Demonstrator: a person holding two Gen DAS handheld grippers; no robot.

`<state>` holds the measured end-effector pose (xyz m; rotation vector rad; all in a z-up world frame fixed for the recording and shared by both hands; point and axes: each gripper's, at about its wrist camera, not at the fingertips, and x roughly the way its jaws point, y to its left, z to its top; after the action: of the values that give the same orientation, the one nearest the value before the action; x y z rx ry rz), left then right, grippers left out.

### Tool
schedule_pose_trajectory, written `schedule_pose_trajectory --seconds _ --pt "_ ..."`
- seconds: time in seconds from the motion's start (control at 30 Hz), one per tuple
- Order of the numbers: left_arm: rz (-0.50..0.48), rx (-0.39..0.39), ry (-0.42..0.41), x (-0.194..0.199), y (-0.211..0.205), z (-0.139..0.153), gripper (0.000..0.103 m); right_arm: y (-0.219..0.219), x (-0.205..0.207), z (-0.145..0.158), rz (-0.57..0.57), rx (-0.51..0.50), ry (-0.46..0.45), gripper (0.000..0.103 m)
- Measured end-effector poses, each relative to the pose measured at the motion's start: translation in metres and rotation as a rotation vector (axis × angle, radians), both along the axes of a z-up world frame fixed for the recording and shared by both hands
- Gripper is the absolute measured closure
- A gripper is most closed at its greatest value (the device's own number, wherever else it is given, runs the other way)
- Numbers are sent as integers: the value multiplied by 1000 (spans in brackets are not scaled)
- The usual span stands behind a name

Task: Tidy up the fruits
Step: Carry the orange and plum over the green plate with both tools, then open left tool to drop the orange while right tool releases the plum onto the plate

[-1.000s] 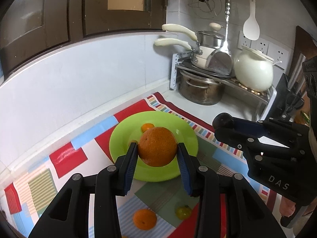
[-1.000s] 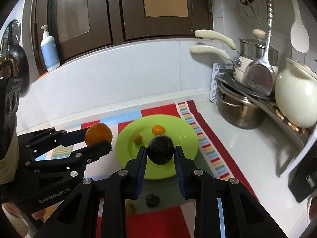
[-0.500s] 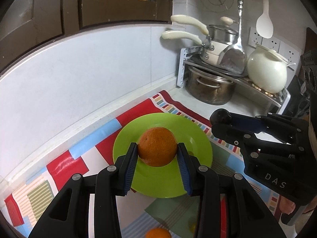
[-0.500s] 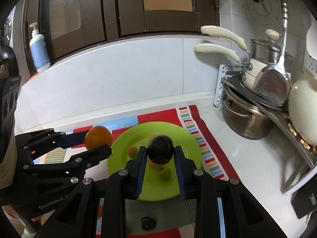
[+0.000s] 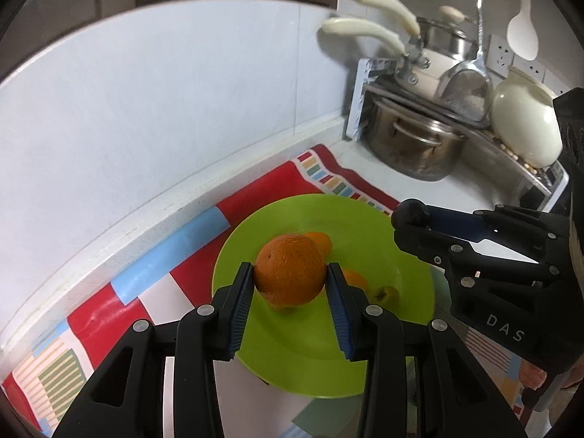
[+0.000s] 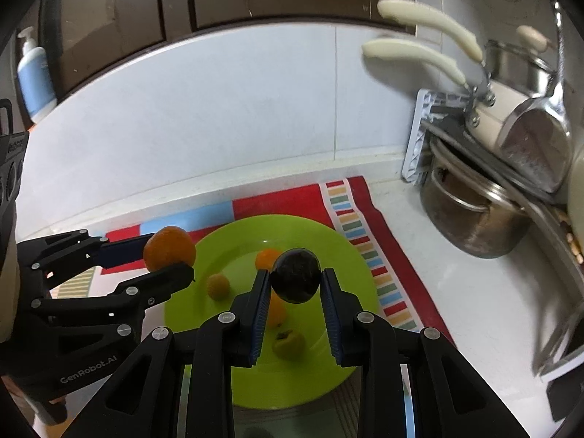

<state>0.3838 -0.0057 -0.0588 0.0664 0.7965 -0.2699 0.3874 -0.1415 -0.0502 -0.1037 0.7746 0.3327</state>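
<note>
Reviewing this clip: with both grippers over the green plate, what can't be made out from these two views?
- Left wrist: orange in the left gripper hides the small fruits behind it.
- Right wrist: dark fruit in the right gripper covers part of the green plate.
- Both: release height unclear.

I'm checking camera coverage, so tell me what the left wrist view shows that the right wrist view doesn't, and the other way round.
Only the left wrist view shows the white spatula on the wall, the wall sockets and the whole cream pot.

Only the right wrist view shows the blue soap bottle on the ledge and the yellow-green fruit lying in the open on the green plate.

Both show that plate, the patchwork mat, the steel pot, the left gripper holding the orange, and the right gripper holding the dark fruit.
</note>
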Motion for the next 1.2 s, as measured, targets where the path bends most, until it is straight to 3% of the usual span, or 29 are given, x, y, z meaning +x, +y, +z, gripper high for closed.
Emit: schedule_pose_trajectory --seconds 0.7,0.83,1.0,1.2 --pt "3 -7 144 55 1 -48 63 6 49 -45 -5 -18 116 74" --pt "11 -4 127 55 2 -45 52 6 50 -48 -12 -16 124 74" --pt "21 3 110 48 6 -39 51 6 48 -47 -17 -11 119 67" --pt "48 1 82 32 13 -24 50 5 37 -39 -17 3 110 67"
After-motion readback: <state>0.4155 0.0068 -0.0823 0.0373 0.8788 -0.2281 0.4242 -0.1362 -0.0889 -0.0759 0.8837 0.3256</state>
